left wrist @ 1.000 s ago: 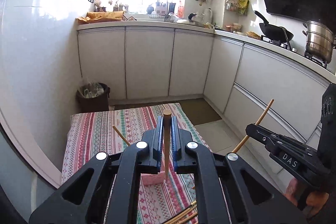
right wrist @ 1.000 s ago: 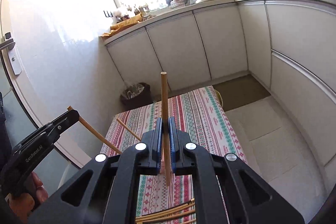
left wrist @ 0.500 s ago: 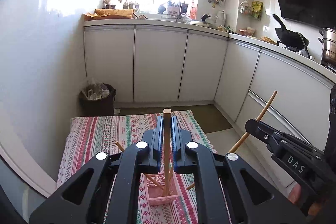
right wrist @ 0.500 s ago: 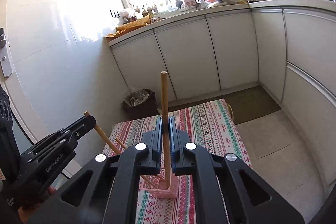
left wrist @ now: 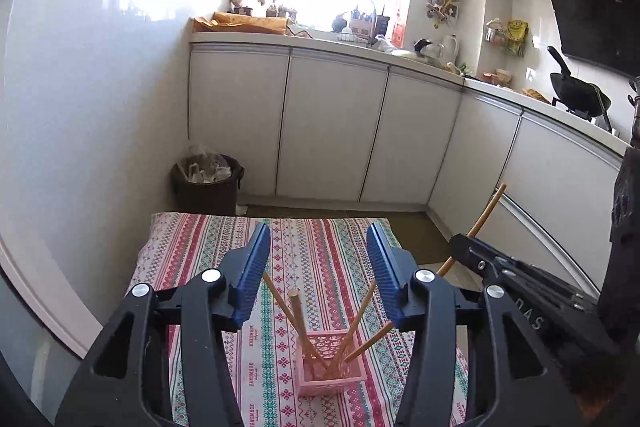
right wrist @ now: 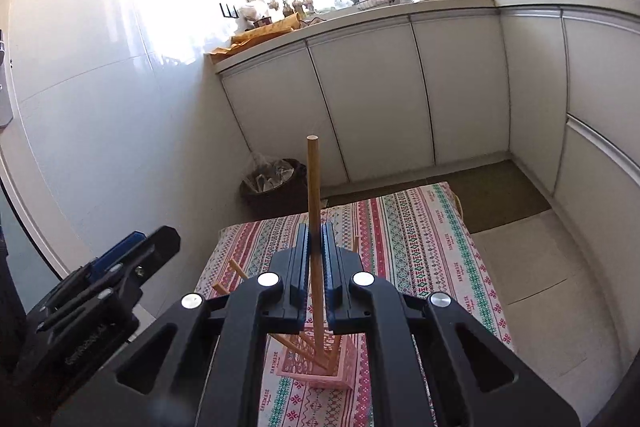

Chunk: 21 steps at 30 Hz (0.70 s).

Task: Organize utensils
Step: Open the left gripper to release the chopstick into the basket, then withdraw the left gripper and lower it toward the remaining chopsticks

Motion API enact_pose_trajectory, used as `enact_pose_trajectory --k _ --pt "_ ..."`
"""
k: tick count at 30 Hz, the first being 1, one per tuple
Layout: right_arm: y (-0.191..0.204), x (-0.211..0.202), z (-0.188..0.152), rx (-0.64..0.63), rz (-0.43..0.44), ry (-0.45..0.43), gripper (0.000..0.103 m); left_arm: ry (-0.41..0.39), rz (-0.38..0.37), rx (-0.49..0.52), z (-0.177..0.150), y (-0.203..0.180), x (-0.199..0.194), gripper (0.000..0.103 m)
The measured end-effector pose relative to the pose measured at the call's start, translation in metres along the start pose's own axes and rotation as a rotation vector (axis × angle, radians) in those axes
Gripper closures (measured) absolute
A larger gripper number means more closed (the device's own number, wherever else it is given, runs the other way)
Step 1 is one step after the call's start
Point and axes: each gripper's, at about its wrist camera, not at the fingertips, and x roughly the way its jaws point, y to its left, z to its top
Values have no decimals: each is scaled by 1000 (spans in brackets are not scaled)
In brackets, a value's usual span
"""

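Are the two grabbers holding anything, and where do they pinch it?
The right gripper is shut on a wooden chopstick, pinching its lower part above the pink basket. The left gripper holds nothing; its jaws are opening.

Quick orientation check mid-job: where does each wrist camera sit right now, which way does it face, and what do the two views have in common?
Left wrist: rides the left gripper, looking forward and down past its opening, empty jaws at the pink basket on the striped cloth, cabinets beyond; the right gripper shows at right.
Right wrist: rides the right gripper, shut on an upright chopstick over the same basket; the left gripper shows at left.
Shared: basket with chopsticks, cloth, trash bin, white cabinets.
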Motion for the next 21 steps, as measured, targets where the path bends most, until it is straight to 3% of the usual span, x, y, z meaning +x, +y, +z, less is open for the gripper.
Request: enact_pose_trajectory --k 4,9,13,21 --pt "7 12 -5 -18 -10 17 96 -42 33 -55 1 16 -11 40" --pt "14 27 -11 -31 -47 58 94 -29 73 -72 -3 30 -11 40" --pt "15 20 -13 -24 -90 45 72 -23 121 -55 -5 29 -14 40" --pt "8 -10 -23 3 -131 47 66 -13 140 -23 -13 21 -32 38"
